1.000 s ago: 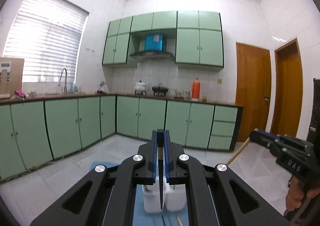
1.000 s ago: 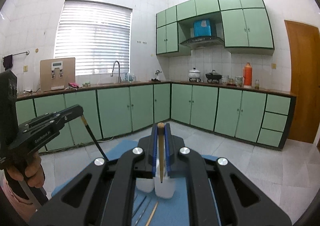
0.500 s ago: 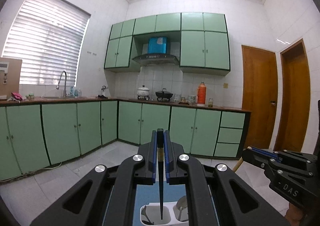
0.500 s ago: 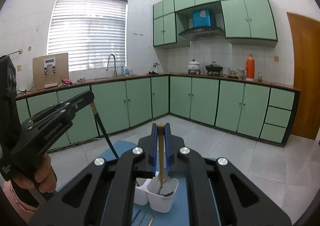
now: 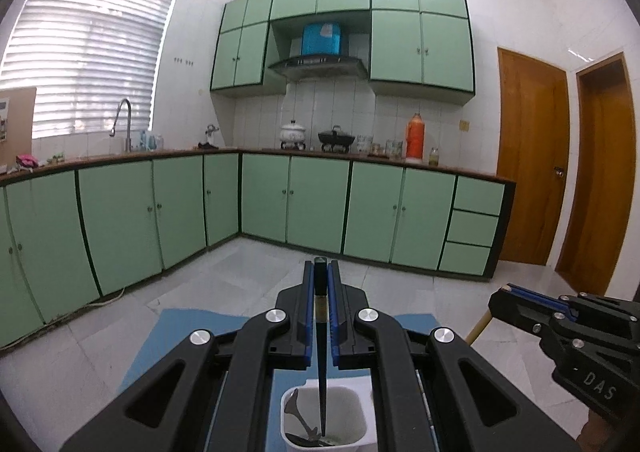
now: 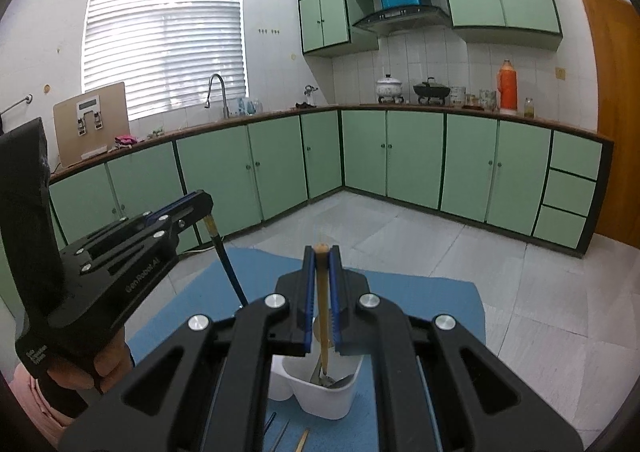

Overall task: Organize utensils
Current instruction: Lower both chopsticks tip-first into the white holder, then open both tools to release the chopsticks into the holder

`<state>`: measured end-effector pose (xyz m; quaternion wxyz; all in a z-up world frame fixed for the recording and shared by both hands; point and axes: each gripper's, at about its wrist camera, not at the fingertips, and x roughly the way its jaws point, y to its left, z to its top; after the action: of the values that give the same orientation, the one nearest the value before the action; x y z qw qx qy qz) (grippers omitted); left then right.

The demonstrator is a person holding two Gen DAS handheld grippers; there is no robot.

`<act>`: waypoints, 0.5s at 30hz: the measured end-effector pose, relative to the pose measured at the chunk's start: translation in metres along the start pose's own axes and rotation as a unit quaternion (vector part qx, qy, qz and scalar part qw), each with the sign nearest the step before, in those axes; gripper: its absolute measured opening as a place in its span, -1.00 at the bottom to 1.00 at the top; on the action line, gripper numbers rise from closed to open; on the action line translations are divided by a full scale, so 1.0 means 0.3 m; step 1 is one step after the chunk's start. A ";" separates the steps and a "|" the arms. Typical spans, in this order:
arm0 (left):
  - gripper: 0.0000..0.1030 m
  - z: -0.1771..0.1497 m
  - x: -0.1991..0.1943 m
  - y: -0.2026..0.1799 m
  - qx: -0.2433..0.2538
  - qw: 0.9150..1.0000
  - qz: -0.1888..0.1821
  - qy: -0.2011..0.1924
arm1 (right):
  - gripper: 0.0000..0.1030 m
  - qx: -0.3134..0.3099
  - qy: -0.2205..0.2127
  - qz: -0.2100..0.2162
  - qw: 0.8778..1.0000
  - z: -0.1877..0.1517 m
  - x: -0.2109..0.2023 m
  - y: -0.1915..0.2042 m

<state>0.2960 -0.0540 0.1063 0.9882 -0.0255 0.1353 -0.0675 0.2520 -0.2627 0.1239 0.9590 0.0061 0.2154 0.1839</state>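
Observation:
My left gripper [image 5: 320, 272] is shut on a dark chopstick [image 5: 321, 372] that hangs point down into a white utensil holder [image 5: 324, 418]. The holder has metal spoons in it. My right gripper [image 6: 321, 252] is shut on a light wooden chopstick [image 6: 322, 316], whose tip reaches into the right compartment of the same white holder [image 6: 320, 392]. In the right wrist view the left gripper [image 6: 200, 200] sits to the left, holding the dark chopstick [image 6: 228, 264]. In the left wrist view the right gripper [image 5: 504, 292] is at the right.
The holder stands on a blue mat [image 6: 420, 292] on the pale tiled floor. More utensils [image 6: 296, 440] lie on the mat in front of the holder. Green base cabinets [image 5: 320, 204] and two wooden doors [image 5: 532, 172] line the room.
Both grippers have come in over the holder and lowered. The two chopstick tips now reach down into its compartments; a second ago they hung in front of it.

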 end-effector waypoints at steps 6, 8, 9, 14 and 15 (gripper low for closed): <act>-0.87 -0.044 0.043 0.035 -0.010 1.000 0.007 0.017 | -0.88 0.012 0.013 -0.002 1.000 -0.037 0.046 -0.014; -0.87 -0.056 0.052 0.050 -0.014 1.000 0.008 0.022 | -0.88 0.018 0.018 -0.002 1.000 -0.053 0.060 -0.019; -0.87 -0.060 0.054 0.055 -0.016 1.000 0.008 0.025 | -0.88 0.022 0.021 -0.003 1.000 -0.059 0.067 -0.023; -0.87 -0.082 0.062 0.079 -0.020 0.999 0.013 0.033 | -0.88 0.035 0.015 -0.006 0.999 -0.068 0.061 -0.045; -0.87 -0.084 0.063 0.082 -0.020 0.999 0.014 0.033 | -0.88 0.036 0.015 -0.009 0.999 -0.067 0.060 -0.049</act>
<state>0.3104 -0.0331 0.0754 0.9832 -0.0412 0.1699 -0.0520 0.2639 -0.2715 0.0969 0.9564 0.0363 0.2364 0.1674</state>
